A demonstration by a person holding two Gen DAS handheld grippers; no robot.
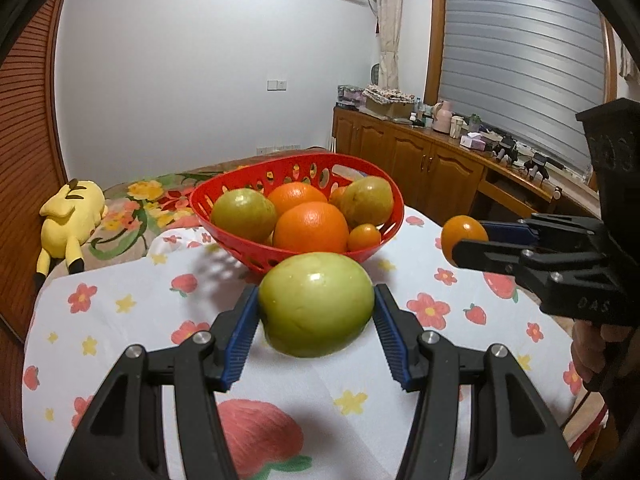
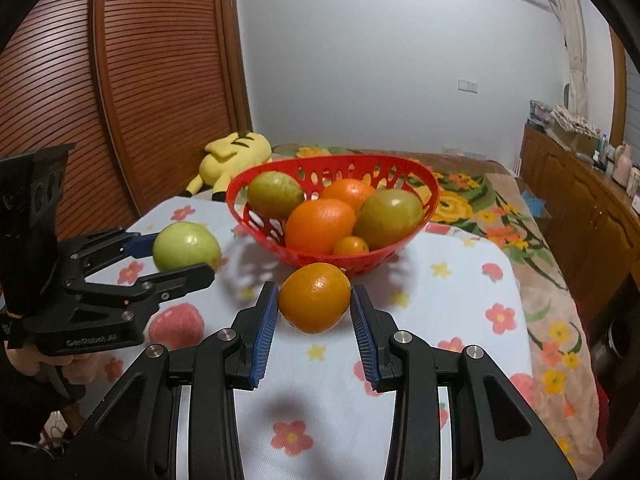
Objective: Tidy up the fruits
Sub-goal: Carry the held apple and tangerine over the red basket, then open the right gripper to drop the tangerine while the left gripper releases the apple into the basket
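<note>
Fruits: left wrist view — large round green fruit (image 1: 316, 304) clenched between blue ribbed pads of left gripper (image 1: 316, 320), above floral tablecloth (image 1: 120, 320). Red perforated plastic basket (image 1: 224, 196) just beyond, holding oranges and green fruits.

Right wrist view — small round orange citrus (image 2: 315, 297) gripped by right gripper (image 2: 315, 316), before basket. Yellow plush toy (image 2: 236, 152) on bed behind.

A home bedroom: floral-blanketed bed (image 2: 500, 208), plush toy (image 1: 70, 216), wooden cabinets (image 1: 420, 160).

left wrist: faces basket (image 1: 296, 204) close | right wrist: same basket (image 2: 332, 212)
</note>
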